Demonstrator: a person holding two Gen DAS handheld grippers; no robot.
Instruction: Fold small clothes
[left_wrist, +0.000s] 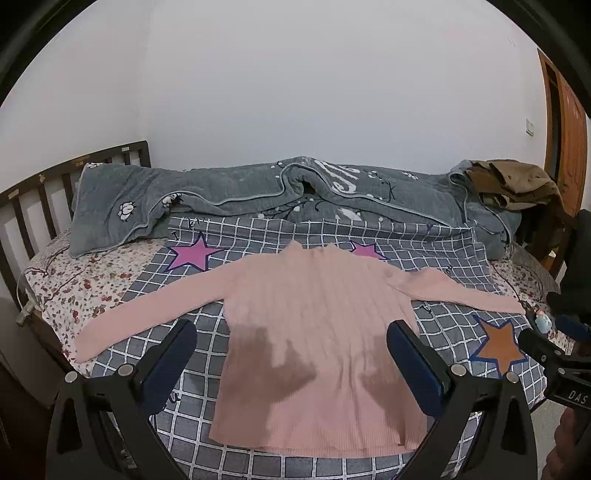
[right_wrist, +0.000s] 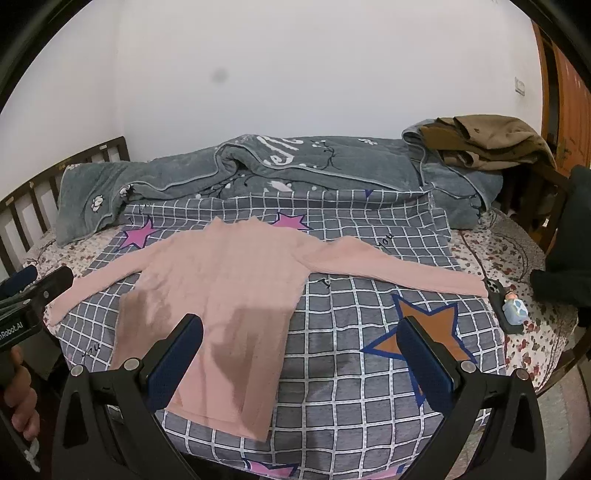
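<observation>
A pink ribbed long-sleeved top (left_wrist: 314, 332) (right_wrist: 221, 295) lies flat on a grey checked cloth (left_wrist: 454, 332) (right_wrist: 351, 369) with stars, both sleeves spread out sideways. My left gripper (left_wrist: 291, 338) hovers open above the top's lower body, holding nothing. Over the top's right hem edge and the cloth beside it, my right gripper (right_wrist: 301, 334) also stands open and holds nothing. The right gripper (left_wrist: 546, 339) shows at the right edge of the left wrist view, and the left gripper (right_wrist: 33, 280) at the left edge of the right wrist view.
A rumpled grey quilt (left_wrist: 258, 195) (right_wrist: 258, 166) lies along the far side of the bed, with brown clothes (left_wrist: 517, 181) (right_wrist: 487, 144) piled at its right end. A phone with a small figure (right_wrist: 511, 306) sits near the right sleeve's cuff. A wooden headboard (left_wrist: 44, 192) rises at left.
</observation>
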